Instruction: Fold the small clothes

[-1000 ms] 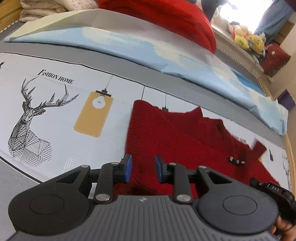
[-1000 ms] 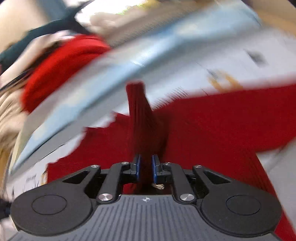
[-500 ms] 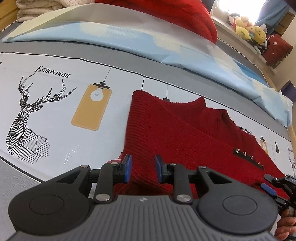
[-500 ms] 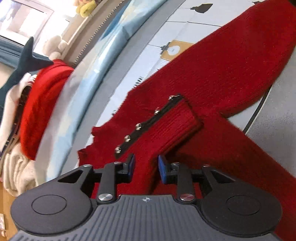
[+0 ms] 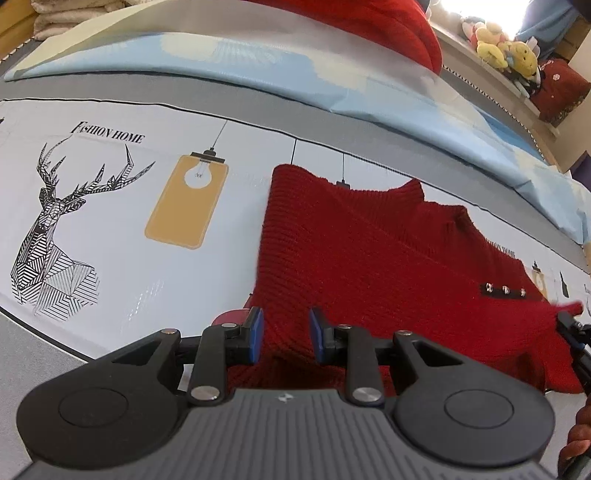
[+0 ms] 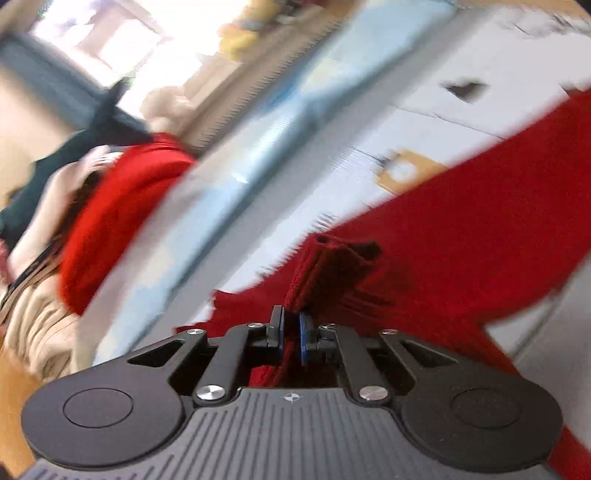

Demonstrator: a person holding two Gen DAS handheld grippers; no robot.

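A small dark red knit sweater lies flat on a white printed sheet. A black strip with three metal snaps shows near its right side. My left gripper is open, its blue pads over the sweater's near hem. My right gripper is shut on a fold of the sweater, the cuff with the snap strip, and lifts it off the flat part. The right wrist view is motion-blurred. The right gripper's tip also shows at the left wrist view's right edge.
A light blue quilt lies across the back of the bed, with a bright red blanket behind it. Plush toys sit on a ledge at the far right. Folded beige towels lie at the back left.
My right gripper was shut on the sleeve, opened and laid the cuff on the sweater half a second ago, and is now shut on the cuff again, moving fast. The left gripper stayed open and nearly still.
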